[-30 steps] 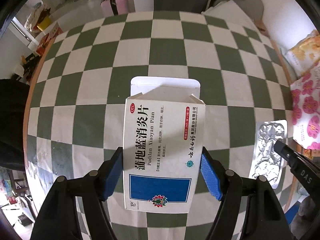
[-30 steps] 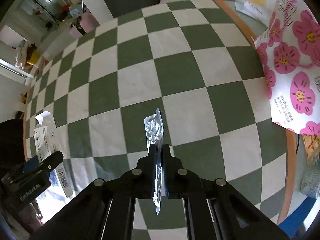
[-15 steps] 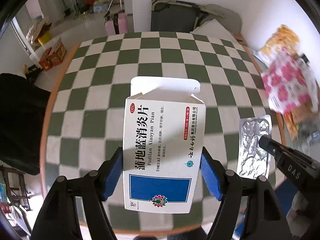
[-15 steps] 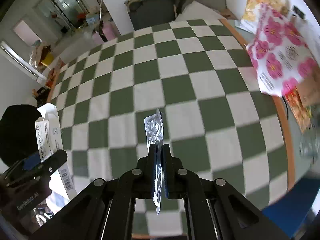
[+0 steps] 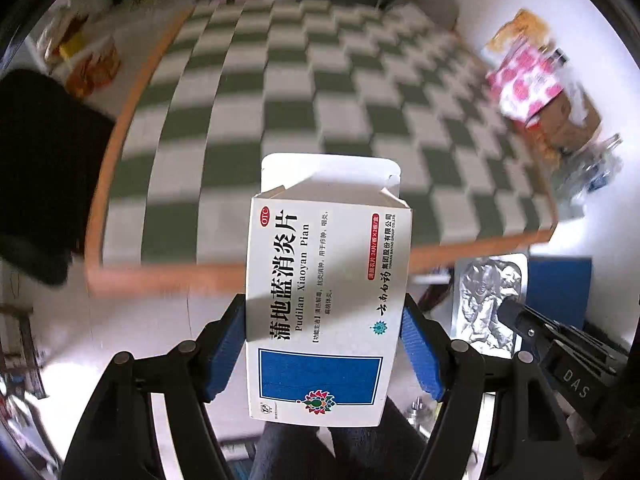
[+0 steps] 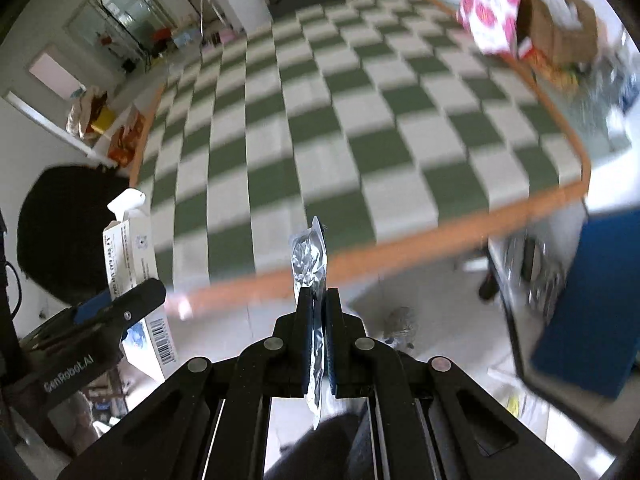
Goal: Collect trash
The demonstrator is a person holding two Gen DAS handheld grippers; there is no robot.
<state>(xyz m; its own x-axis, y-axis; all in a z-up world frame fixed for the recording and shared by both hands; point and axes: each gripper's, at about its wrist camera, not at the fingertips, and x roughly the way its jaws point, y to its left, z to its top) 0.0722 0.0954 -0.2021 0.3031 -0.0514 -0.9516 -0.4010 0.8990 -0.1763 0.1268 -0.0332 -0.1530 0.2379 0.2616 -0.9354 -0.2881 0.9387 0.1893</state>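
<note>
— Cardboard in the left gripper [image 5: 324, 344]?
— Yes: its blue-padded jaws are clamped on a white medicine box [image 5: 326, 300], top flap open, held out past the edge of the checkered desk [image 5: 280, 92].
— And the right gripper [image 6: 318, 320]?
— Jaws pressed together on a foil blister sheet [image 6: 309, 258] (edge-on), also off the desk, above the floor [image 6: 432, 320].
</note>
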